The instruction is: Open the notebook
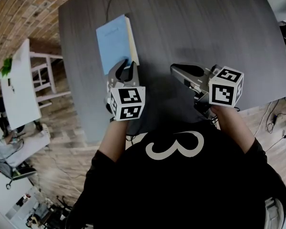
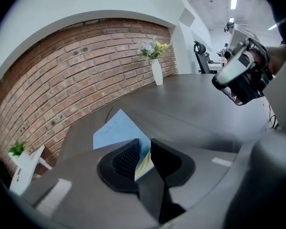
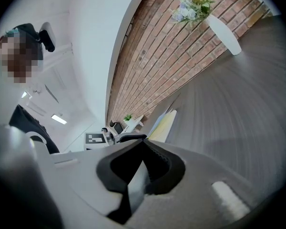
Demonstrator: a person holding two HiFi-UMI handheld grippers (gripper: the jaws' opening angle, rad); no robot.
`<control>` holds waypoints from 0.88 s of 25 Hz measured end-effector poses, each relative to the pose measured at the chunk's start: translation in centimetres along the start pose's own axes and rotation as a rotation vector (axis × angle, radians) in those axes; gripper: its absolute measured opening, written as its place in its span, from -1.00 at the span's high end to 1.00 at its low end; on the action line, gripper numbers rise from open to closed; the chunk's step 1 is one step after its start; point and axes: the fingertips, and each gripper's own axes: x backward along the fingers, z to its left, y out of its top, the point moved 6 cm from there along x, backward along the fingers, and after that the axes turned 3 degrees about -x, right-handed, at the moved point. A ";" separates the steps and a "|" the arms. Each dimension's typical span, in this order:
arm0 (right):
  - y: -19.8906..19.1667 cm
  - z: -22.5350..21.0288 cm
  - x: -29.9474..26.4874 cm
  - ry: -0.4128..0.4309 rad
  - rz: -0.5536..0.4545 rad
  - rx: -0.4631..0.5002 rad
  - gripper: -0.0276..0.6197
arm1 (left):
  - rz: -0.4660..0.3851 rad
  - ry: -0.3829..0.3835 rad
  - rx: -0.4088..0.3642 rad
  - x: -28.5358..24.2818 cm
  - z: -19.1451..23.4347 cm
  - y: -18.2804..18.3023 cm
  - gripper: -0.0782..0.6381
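Observation:
A light blue notebook (image 1: pixel 115 41) lies closed on the dark grey table (image 1: pixel 190 27), its cream page edge facing right. My left gripper (image 1: pixel 126 67) sits at the notebook's near right corner. In the left gripper view the jaws stand narrow, and the blue cover (image 2: pixel 118 130) with a cream sliver under it is pinched between the pads (image 2: pixel 128 159). My right gripper (image 1: pixel 175 68) hovers over bare table to the right, pointing left, shut with nothing in it (image 3: pixel 144 141). The right gripper view shows the notebook (image 3: pixel 164 123) edge-on.
A white vase with flowers (image 2: pixel 156 69) stands at the table's far end by the brick wall (image 2: pixel 62 80). A white side table with a plant (image 1: pixel 18 87) is left of the table. Cables (image 1: pixel 276 123) lie on the floor at right.

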 end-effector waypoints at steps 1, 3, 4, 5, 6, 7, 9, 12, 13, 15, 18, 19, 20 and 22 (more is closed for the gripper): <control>0.0 0.1 0.0 0.001 -0.001 0.002 0.91 | -0.001 0.003 -0.002 0.1 0.1 0.0 0.54; 0.1 0.3 0.0 0.005 -0.005 0.005 0.91 | -0.001 0.012 -0.011 0.3 0.2 0.2 0.59; 0.1 0.3 0.0 0.007 -0.007 0.007 0.91 | 0.000 0.019 -0.018 0.4 0.3 0.2 0.63; 0.1 0.4 0.0 0.008 -0.007 0.007 0.91 | 0.001 0.025 -0.022 0.5 0.4 0.3 0.65; 0.1 0.5 0.1 0.008 -0.006 0.008 0.91 | 0.002 0.031 -0.023 0.5 0.4 0.3 0.66; 0.1 0.6 0.1 0.010 -0.006 0.010 0.91 | 0.001 0.034 -0.021 0.7 0.5 0.3 0.66; 0.1 0.9 0.0 0.016 -0.009 0.013 0.91 | -0.001 0.036 -0.016 1.0 0.8 0.4 0.67; 0.2 1.4 -0.1 0.022 -0.008 0.018 0.91 | -0.009 0.044 -0.010 1.5 1.2 0.6 0.68; 0.3 1.6 -0.1 0.024 -0.006 0.021 0.91 | -0.013 0.047 -0.007 1.6 1.4 0.7 0.68; 0.4 1.9 -0.2 0.027 -0.002 0.027 0.91 | -0.017 0.053 0.002 1.9 1.8 0.8 0.69; 0.6 2.2 -0.3 0.033 0.001 0.035 0.91 | -0.018 0.055 0.026 2.4 2.2 0.8 0.69; 0.6 2.3 -0.4 0.034 0.004 0.037 0.91 | -0.018 0.056 0.034 2.5 2.4 0.8 0.69; 0.5 2.4 -0.5 0.034 0.007 0.038 0.91 | -0.019 0.060 0.041 2.5 2.5 0.7 0.69; 0.5 2.5 -0.7 0.038 0.011 0.041 0.91 | -0.023 0.076 0.047 2.7 2.8 0.6 0.70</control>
